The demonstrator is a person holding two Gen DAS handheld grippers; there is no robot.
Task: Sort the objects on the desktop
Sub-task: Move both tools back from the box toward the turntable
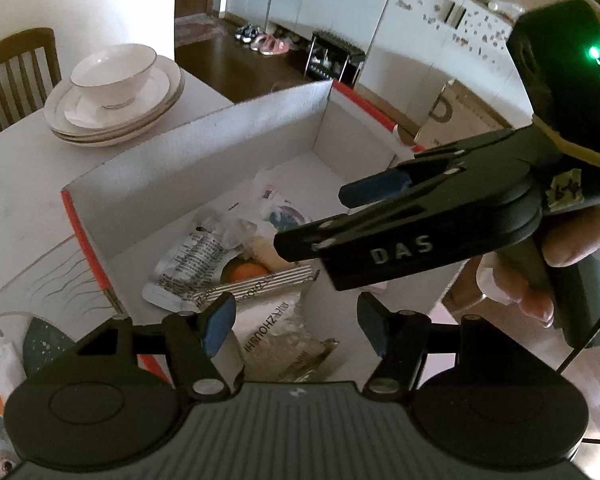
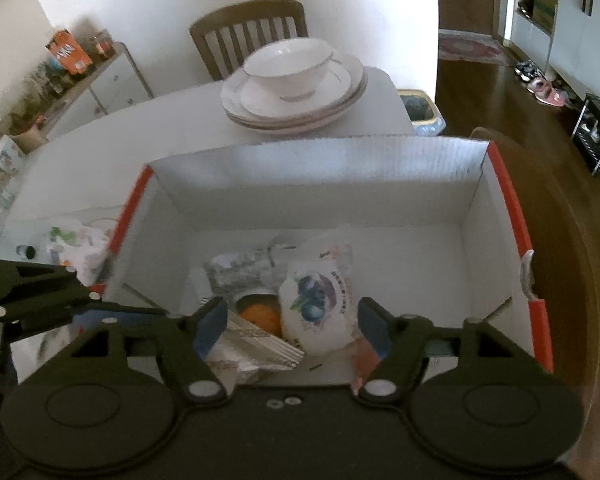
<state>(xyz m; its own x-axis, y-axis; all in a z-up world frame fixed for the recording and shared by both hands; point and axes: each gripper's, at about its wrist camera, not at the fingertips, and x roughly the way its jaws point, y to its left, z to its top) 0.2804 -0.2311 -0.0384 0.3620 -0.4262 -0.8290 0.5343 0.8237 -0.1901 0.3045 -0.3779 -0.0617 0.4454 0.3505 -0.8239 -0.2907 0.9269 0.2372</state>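
Presently, contents as seen:

Left tool: bottom centre of the left wrist view, blue pads spread apart, nothing between them; poised over the near edge of the box.

Right tool: bottom centre of its own view, likewise spread and unloaded, above the box interior. In the left wrist view it enters from the right, a hand on its grip, reaching over the box.

Box: white corrugated card with red edging, open-topped, filling the middle of both views; it sits on the bench.

Box contents: a heap of wrappers on the floor of the box. Blueberry-print pouch lower centre; silver printed sachet beside it; striped packet lying across the heap; orange item partly buried under them, kind not discernible.

Outside the box: a crumpled plastic bag at middle left of the right wrist view, just beside the box's red edge.

Plates: white stack with a bowl on top, upper centre, behind the box.

Chair: wooden, slatted back, top centre beyond the bench.
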